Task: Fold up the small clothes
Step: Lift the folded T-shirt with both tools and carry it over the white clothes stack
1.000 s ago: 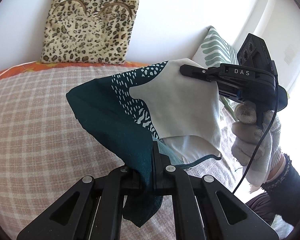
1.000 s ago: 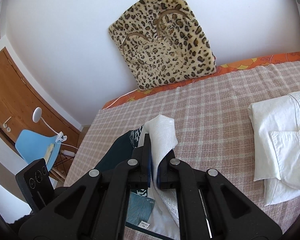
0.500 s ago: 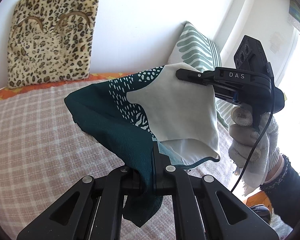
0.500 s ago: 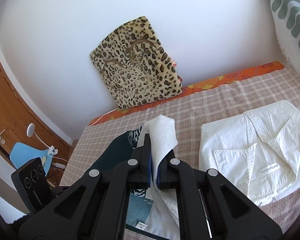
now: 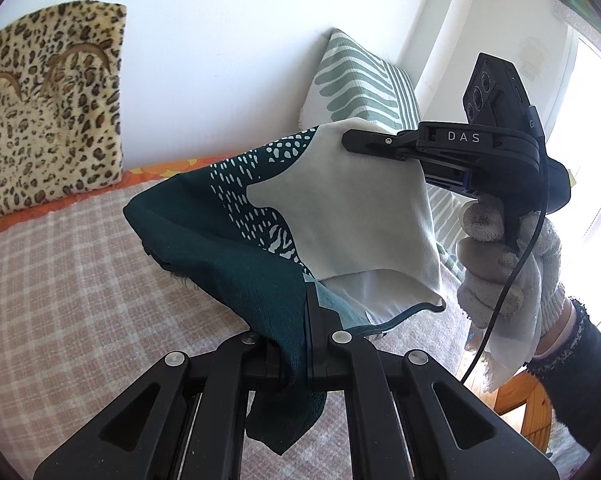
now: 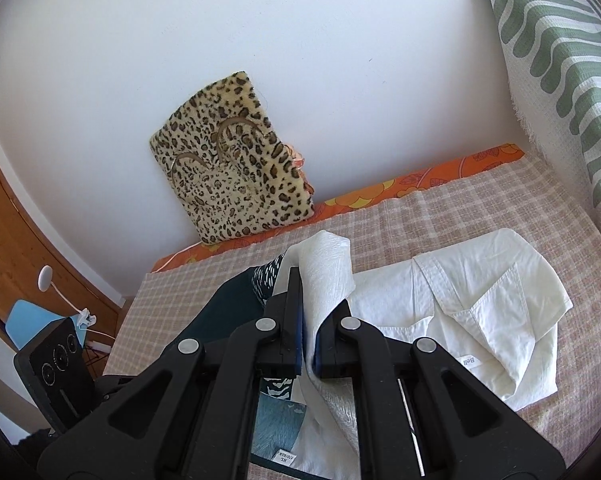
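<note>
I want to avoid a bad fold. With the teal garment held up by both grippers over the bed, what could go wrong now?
The teal-and-white garment hangs bunched between the left gripper and right gripper, so it may land creased. It could also drop onto the folded white shirt and disturb it.

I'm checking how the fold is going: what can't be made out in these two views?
- Teal and white garment: lower part hidden behind the left gripper, left wrist view.
- Its size label: too small to read, right wrist view.
- White shirt: near edge hidden by the right gripper.
</note>
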